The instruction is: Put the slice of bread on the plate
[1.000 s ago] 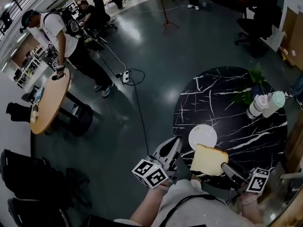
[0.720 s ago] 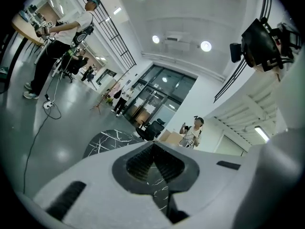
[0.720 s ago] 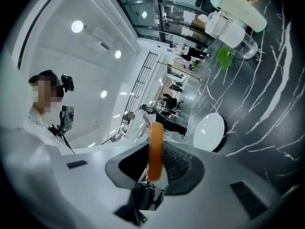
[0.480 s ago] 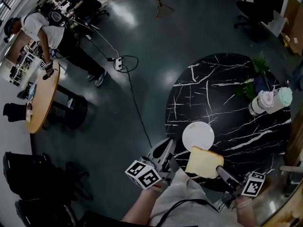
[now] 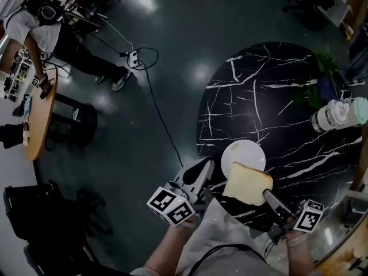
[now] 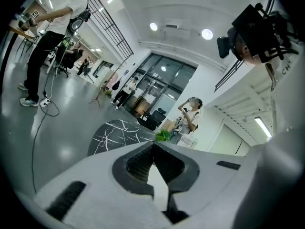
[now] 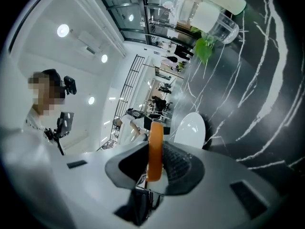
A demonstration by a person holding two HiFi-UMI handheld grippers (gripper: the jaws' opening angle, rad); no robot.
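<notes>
A slice of bread [image 5: 247,183] with a tan crust hangs over the near edge of a small white plate [image 5: 241,152] on the round black marble table [image 5: 276,96]. My right gripper [image 5: 269,196] is shut on the slice's near corner. In the right gripper view the bread [image 7: 155,147] stands edge-on between the pads, with the plate [image 7: 189,128] just beyond it. My left gripper [image 5: 202,171] hovers at the table's near left rim, beside the plate. Its jaws are shut and hold nothing; in the left gripper view its tips [image 6: 153,146] meet.
A green plant [image 5: 322,79] and two lidded cups [image 5: 339,112] stand at the table's right side. On the floor to the left run a cable and a power strip [image 5: 133,56]. A person [image 5: 52,30] stands by a wooden table [image 5: 37,119].
Both grippers have sunk toward the table. The bread has come down with the right gripper and now overlaps the plate's near edge.
</notes>
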